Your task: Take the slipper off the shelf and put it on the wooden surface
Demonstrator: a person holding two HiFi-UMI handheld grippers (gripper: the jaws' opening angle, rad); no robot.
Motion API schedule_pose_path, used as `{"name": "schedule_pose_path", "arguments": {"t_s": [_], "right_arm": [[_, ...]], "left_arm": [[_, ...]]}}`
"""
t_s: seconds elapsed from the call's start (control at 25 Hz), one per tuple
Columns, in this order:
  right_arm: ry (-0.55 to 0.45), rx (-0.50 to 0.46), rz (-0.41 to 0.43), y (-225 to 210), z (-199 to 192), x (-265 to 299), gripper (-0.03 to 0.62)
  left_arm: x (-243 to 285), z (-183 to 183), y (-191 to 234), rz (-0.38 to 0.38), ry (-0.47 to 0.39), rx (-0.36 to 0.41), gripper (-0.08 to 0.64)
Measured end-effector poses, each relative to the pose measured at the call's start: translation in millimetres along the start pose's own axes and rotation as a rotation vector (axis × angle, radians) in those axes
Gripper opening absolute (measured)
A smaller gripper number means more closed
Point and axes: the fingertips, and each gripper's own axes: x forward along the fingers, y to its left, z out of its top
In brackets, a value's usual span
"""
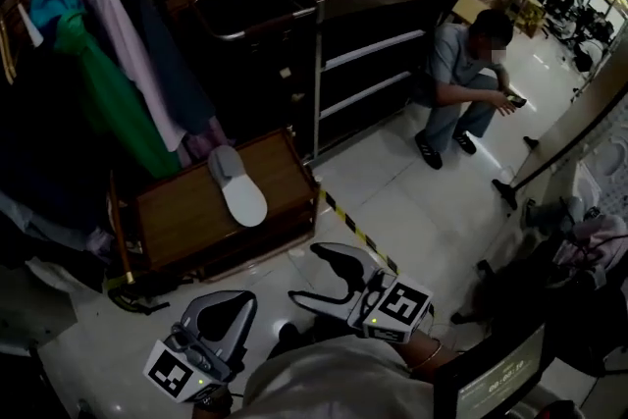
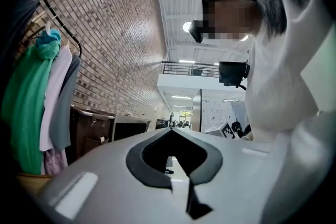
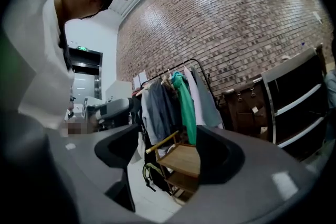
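Head view: slipper (image 1: 238,186) lies on wooden surface (image 1: 182,208), bare wood flanking it.

Slipper (image 1: 237,184) on wooden surface (image 1: 186,206)

Hanging clothes (image 1: 106,83) (green, pink), crouching person (image 1: 457,74)
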Motion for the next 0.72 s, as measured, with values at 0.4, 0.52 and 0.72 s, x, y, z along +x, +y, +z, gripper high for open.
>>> {"name": "schedule_pose_path", "arguments": {"t_s": [0.4, 0.52, 0.72], "right_arm": [[-0.026, -0.087, 0.006, 8, 15, -13, 0.336], [-0.017, -0.090, 0.015, 7, 11, -12, 0.336], [-0.057, -0.077, -0.001, 0, 16, -10, 0.333]], "left_arm": [[30, -11, -23, -0.134, 0.024, 0.021, 0.000], [33, -11, -21, -0.139, 0.017, 0.026, 0.000], [38, -19, -21, -0.163, 0.030, 0.018, 0.000]]}}
